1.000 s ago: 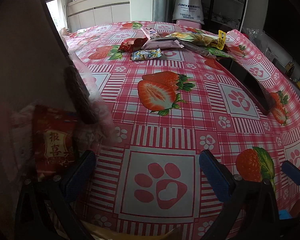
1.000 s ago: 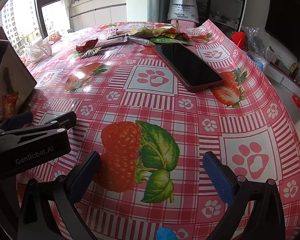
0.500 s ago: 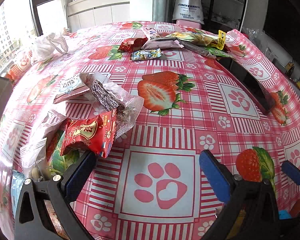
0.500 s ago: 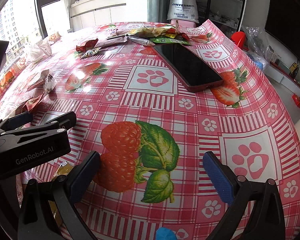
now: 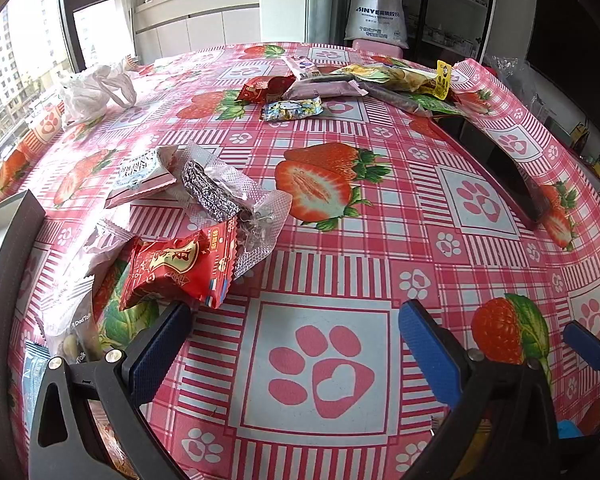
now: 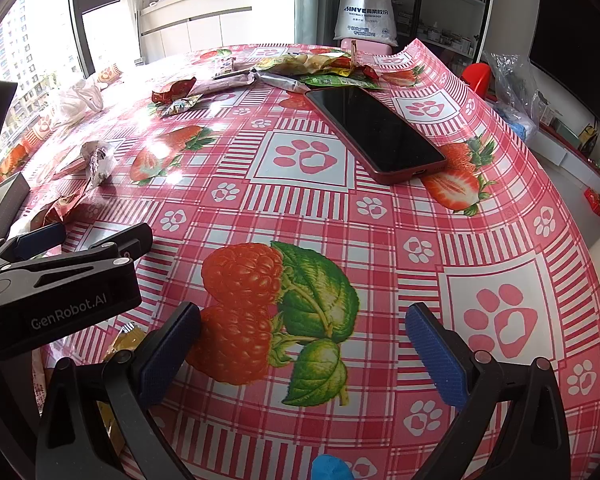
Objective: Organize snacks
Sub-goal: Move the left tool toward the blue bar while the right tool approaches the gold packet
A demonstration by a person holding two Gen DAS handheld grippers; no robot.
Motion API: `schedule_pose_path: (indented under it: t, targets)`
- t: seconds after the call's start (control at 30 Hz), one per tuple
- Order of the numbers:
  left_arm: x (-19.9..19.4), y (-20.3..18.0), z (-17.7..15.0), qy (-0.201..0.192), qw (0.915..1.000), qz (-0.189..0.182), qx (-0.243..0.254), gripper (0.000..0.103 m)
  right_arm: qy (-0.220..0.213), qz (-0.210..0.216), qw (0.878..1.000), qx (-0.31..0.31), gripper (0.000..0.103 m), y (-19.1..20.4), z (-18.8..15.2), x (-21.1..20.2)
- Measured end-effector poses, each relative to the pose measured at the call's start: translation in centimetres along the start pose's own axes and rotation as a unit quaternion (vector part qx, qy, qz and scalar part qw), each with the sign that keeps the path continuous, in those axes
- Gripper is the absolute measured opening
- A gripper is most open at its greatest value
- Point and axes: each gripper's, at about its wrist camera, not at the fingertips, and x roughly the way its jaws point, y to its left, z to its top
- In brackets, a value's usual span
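Observation:
My left gripper (image 5: 296, 344) is open and empty, low over the pink strawberry tablecloth (image 5: 380, 240). Just left of it lies a heap of snacks: a red packet (image 5: 180, 270), a silver-wrapped bar (image 5: 212, 192) and a pink-and-white packet (image 5: 140, 184). More snacks (image 5: 300, 92) lie at the far side. My right gripper (image 6: 300, 352) is open and empty over a raspberry print. The left gripper's body (image 6: 56, 280) shows at the left of the right wrist view.
A red-cased phone (image 6: 376, 132) lies face up right of centre. A dark box edge (image 5: 8, 248) stands at the far left. A crumpled white bag (image 5: 96, 90) lies near the window. The tablecloth's far right corner (image 6: 420, 64) is curled up.
The dark box that covered the left of the left wrist view has swung away leftward, and the snacks that were in it now lie spilled on the cloth. Both grippers stayed still.

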Motion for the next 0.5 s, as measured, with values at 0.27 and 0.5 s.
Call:
schedule_pose_path:
  t: [0.27,0.5]
  targets:
    - [-0.09,0.09,-0.03,0.000,1.0000,0.000,0.000,0.103,0.000,0.000,1.000,0.000,0.103,0.01,0.00,-0.01]
    - [-0.11,0.12,-0.02,0.001,1.0000,-0.002,0.002,0.103,0.000,0.000,1.000,0.000,0.103,0.01,0.00,-0.01]
